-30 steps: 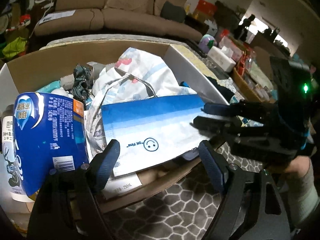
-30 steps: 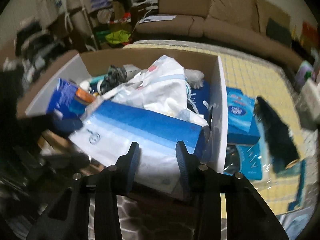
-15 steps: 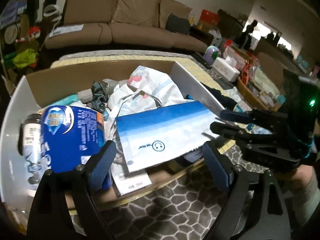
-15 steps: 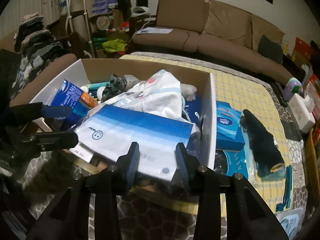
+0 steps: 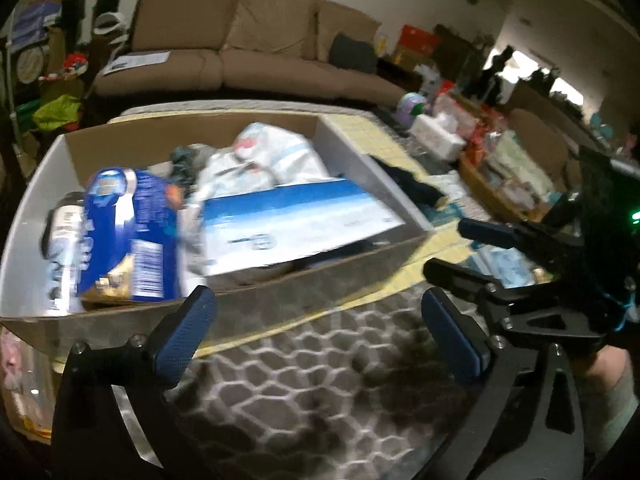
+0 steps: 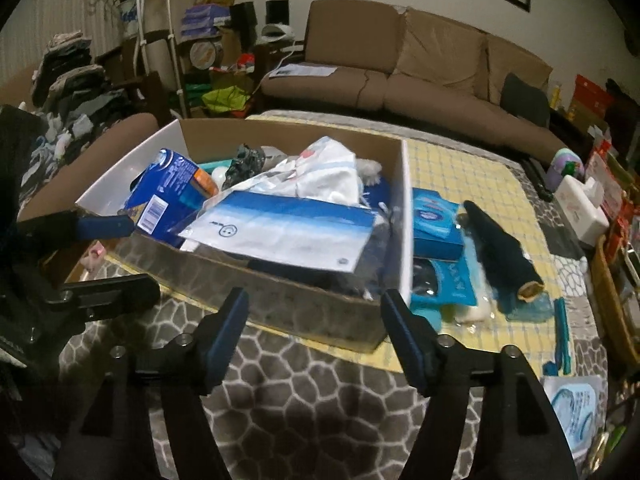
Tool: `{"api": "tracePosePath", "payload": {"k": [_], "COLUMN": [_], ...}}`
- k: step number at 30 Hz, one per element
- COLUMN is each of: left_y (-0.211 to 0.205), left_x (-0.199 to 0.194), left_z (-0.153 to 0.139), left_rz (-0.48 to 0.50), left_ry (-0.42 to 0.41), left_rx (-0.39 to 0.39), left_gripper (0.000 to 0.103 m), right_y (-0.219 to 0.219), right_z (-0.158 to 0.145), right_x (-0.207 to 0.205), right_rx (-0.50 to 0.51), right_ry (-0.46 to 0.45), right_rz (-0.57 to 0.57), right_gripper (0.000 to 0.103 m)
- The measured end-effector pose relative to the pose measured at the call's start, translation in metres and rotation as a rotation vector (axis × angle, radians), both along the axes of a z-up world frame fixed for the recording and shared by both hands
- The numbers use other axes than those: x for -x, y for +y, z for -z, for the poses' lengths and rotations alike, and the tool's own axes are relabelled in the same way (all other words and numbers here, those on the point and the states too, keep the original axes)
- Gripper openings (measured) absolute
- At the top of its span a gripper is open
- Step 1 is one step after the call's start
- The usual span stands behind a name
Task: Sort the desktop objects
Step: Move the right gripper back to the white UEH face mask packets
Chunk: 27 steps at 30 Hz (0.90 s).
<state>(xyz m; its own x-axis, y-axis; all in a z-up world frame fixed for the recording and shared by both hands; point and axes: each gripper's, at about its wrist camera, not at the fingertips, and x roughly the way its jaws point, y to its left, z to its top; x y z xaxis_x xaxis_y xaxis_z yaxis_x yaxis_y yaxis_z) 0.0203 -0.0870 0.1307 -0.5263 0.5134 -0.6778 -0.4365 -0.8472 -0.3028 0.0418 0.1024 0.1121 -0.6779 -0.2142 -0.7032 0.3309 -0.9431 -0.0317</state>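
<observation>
A cardboard box (image 6: 320, 312) (image 5: 280, 296) on the table holds a blue-and-white flat packet (image 6: 280, 232) (image 5: 296, 224), a blue carton (image 6: 168, 196) (image 5: 132, 232), a white plastic bag (image 6: 320, 172) and other items. My left gripper (image 5: 320, 328) is open and empty, a little in front of the box's near wall. My right gripper (image 6: 316, 320) is open and empty, near the box's front right corner. Each gripper also shows in the other's view: the right gripper (image 5: 472, 252) and the left gripper (image 6: 116, 256).
Right of the box on the yellow checked cloth (image 6: 460, 160) lie blue tissue packs (image 6: 436, 220), a dark rolled umbrella (image 6: 500, 248) and a teal pen (image 6: 562, 332). A white tissue box (image 6: 580, 208) stands at the far right. A brown sofa (image 6: 400, 64) is behind.
My right gripper has opened and let go of the blue-and-white packet, which now lies in the box. Both grippers have drawn back from the box.
</observation>
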Motion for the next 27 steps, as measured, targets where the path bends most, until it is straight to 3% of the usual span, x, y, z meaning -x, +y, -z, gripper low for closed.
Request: {"api": "tracePosePath", "payload": {"k": [6, 14, 21, 27], "left_y": [0.061, 0.177, 0.258, 0.311], "left_x": [-0.016, -0.031, -0.022, -0.014], "left_z": [-0.010, 0.009, 0.051, 0.083], "left_rz": [0.132, 0.320, 0.394, 0.405], "left_ry": [0.000, -0.077, -0.233, -0.309], "left_rx": [-0.020, -0.033, -0.067, -0.067], "left_gripper": [0.103, 0.103, 0.103, 0.103], "right_y": [0.067, 0.232, 0.357, 0.410], "right_z": [-0.017, -0.023, 0.014, 0.053], "right_x": [-0.021, -0.052, -0.081, -0.086], "right_rx": [-0.011, 0.082, 0.201, 0.291], "right_ry": [0.022, -0.019, -0.094, -0.143], "right_rz": [0.113, 0.399, 0.600, 0.648], "right_gripper": [0.080, 0.082, 0.082, 0.082]}}
